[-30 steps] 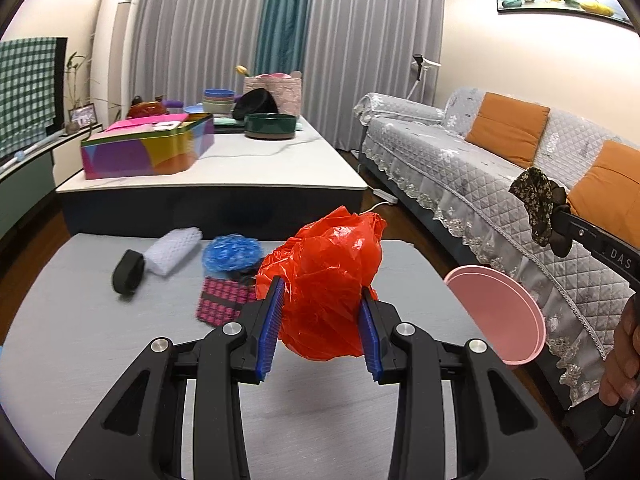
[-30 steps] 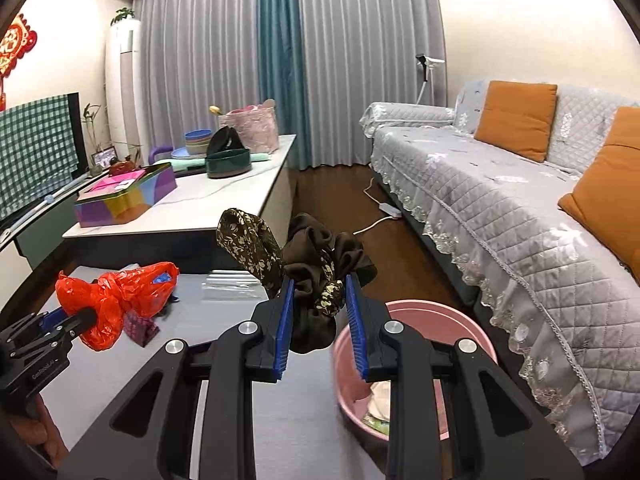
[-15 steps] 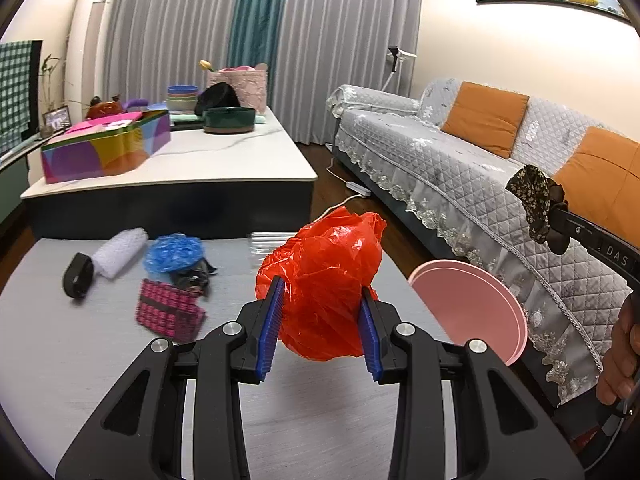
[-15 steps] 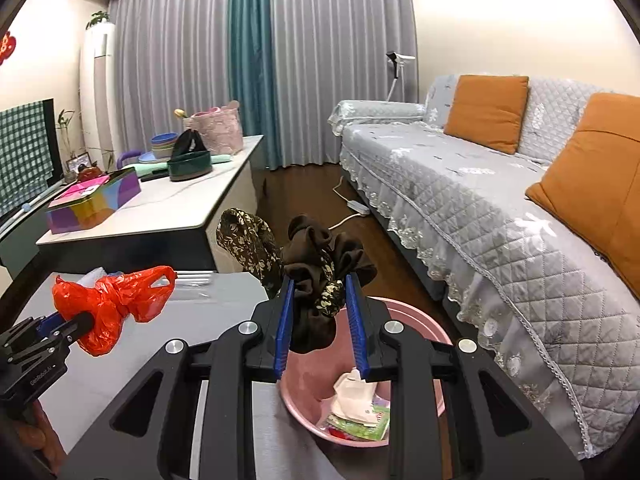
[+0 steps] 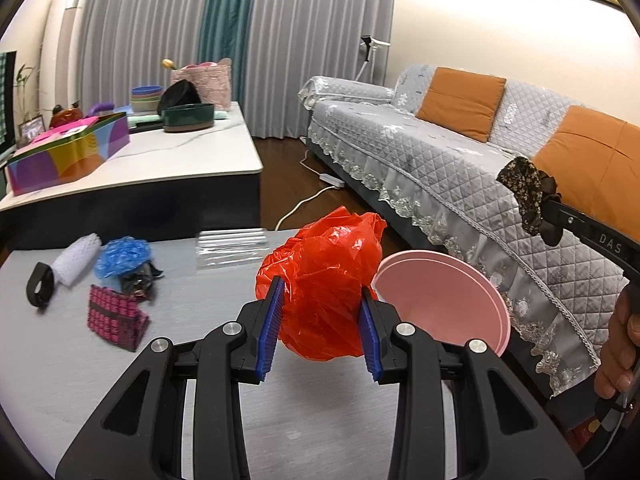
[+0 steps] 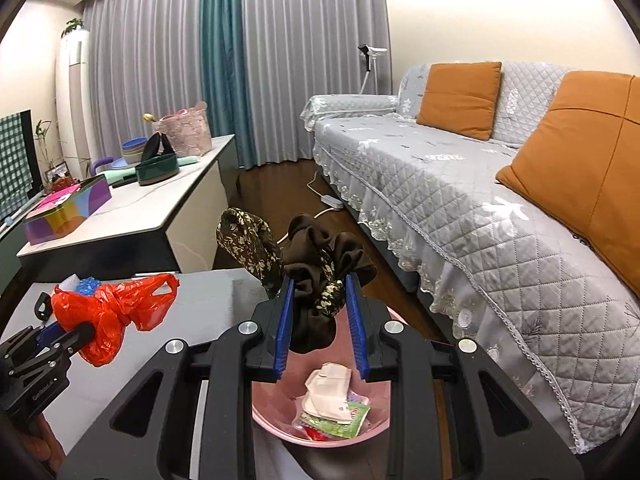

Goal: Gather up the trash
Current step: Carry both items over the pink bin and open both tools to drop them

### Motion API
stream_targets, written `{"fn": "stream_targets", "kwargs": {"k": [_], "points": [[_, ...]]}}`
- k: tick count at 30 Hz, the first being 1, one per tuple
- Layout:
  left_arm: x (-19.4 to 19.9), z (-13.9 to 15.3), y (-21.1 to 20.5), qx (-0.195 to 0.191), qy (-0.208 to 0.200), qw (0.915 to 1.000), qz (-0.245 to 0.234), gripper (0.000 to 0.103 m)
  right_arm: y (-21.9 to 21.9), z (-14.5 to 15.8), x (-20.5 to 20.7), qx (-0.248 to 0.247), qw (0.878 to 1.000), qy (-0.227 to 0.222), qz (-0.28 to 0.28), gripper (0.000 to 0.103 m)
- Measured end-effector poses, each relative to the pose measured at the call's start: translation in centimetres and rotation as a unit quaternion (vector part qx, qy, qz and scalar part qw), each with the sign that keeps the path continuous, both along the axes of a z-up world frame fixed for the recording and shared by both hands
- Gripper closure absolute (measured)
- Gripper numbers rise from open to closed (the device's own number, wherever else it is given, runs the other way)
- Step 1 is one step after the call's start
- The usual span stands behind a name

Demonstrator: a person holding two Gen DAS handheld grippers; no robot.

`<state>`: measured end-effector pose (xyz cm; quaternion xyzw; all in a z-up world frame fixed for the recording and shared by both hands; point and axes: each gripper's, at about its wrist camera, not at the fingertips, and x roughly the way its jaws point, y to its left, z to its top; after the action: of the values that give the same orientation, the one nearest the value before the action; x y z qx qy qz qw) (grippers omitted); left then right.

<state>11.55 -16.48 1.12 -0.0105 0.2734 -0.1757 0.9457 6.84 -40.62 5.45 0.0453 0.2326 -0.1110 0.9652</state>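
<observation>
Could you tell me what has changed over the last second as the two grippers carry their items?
Both grippers have moved toward the pink basin. The right gripper, with the dark scrunchie, now hangs over the basin's inside, where paper scraps show. The left gripper, with the red plastic bag, is now next to the basin's rim. Both grips are unchanged, and the leftover items on the grey table stayed put.

Red bag [image 5: 328, 280] (pink basin [image 5: 444, 300])

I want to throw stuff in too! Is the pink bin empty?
Not empty. The round pink plastic bin already holds crumpled white paper and a green wrapper.
</observation>
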Motion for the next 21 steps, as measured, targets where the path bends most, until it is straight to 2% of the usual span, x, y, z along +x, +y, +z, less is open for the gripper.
{"fn": "stream_targets", "kwargs": {"k": [21], "points": [[3.0,-0.4,-8.9,0.002,0.012,0.9974,-0.071,0.068,-3.6,-0.8,1.3,-0.002,0.999,0.01,-0.04,0.077]]}}
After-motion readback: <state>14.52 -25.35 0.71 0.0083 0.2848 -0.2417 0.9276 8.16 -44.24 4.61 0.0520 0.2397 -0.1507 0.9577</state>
